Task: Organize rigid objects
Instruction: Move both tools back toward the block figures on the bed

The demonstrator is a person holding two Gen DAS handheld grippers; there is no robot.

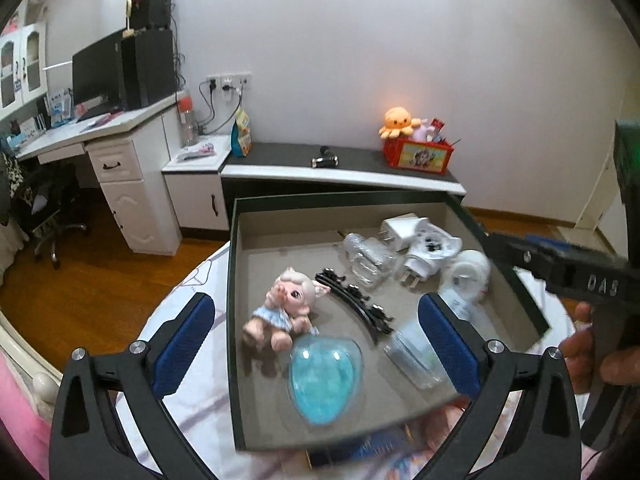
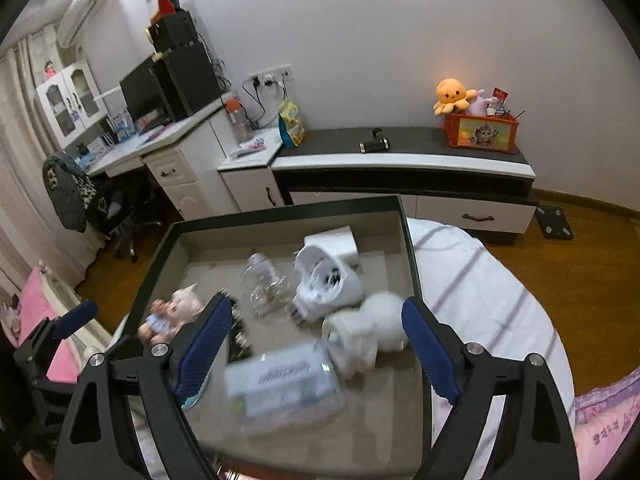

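A dark shallow box (image 1: 232, 264) (image 2: 408, 240) lies on the bed and holds a pig doll (image 1: 286, 308) (image 2: 170, 316), a blue egg case (image 1: 326, 380), black hair clips (image 1: 352, 300), a clear bottle (image 1: 366, 258) (image 2: 266, 284), white plug adapters (image 1: 416, 240) (image 2: 328, 280), a white round object (image 1: 466, 272) (image 2: 386, 320) and a clear plastic case (image 1: 416, 360) (image 2: 284, 384). My left gripper (image 1: 316, 348) is open above the box's near half, empty. My right gripper (image 2: 316, 344) is open above the clear case, empty.
The bed has white sheets (image 2: 480, 280) and pink bedding (image 2: 600, 420). Beyond it stand a low black and white cabinet (image 2: 400, 160) with a red toy box (image 2: 480, 132), and a desk (image 1: 100, 132) with a monitor and office chair. The floor is wooden.
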